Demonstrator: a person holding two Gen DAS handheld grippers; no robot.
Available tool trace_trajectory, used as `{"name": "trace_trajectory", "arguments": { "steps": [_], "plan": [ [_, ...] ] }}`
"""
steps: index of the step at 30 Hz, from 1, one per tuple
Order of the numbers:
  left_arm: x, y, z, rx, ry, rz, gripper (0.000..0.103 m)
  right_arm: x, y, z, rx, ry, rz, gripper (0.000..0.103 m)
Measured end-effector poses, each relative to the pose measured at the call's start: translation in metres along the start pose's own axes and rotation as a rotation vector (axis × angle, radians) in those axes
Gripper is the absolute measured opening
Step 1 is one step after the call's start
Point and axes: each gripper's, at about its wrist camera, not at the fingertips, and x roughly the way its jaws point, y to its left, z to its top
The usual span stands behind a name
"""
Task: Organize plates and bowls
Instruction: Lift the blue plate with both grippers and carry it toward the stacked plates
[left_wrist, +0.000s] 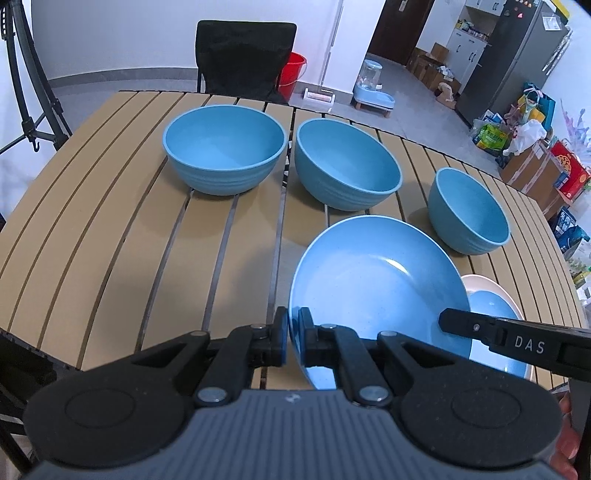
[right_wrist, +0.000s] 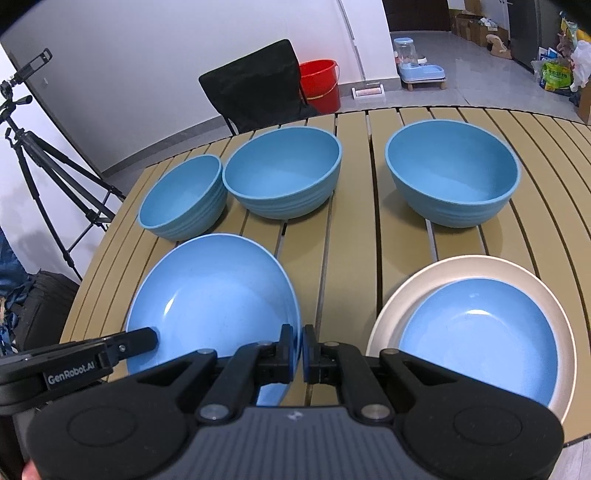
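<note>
A large blue plate (left_wrist: 376, 291) (right_wrist: 214, 299) hangs tilted a little above the slatted tan table (left_wrist: 110, 221). My left gripper (left_wrist: 293, 339) is shut on its left rim. My right gripper (right_wrist: 299, 347) is shut on its right rim, and it shows as a black finger (left_wrist: 454, 321) in the left wrist view. To the right lies a beige plate (right_wrist: 469, 269) with a smaller blue plate (right_wrist: 476, 332) on it. Behind stand three blue bowls: two large ones (right_wrist: 452, 173) (right_wrist: 282, 171) and a smaller one (right_wrist: 183, 197).
A black chair (right_wrist: 255, 88) stands at the table's far side with a red bucket (right_wrist: 321, 85) behind it. A tripod (right_wrist: 48, 162) stands off the table's left edge. Boxes and bags (left_wrist: 535, 147) crowd the floor by the fridge.
</note>
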Motion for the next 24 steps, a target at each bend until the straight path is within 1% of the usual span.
{"name": "trace_trajectory", "arguments": {
  "steps": [11, 24],
  "plan": [
    [-0.023, -0.019, -0.010, 0.036, -0.036, -0.023, 0.006, -0.033, -0.010, -0.017, 0.017, -0.046, -0.011, 0.005],
    [-0.033, -0.050, -0.021, 0.090, -0.043, -0.056, 0.006, -0.066, -0.032, -0.034, 0.056, -0.094, -0.042, 0.005]
  ]
}}
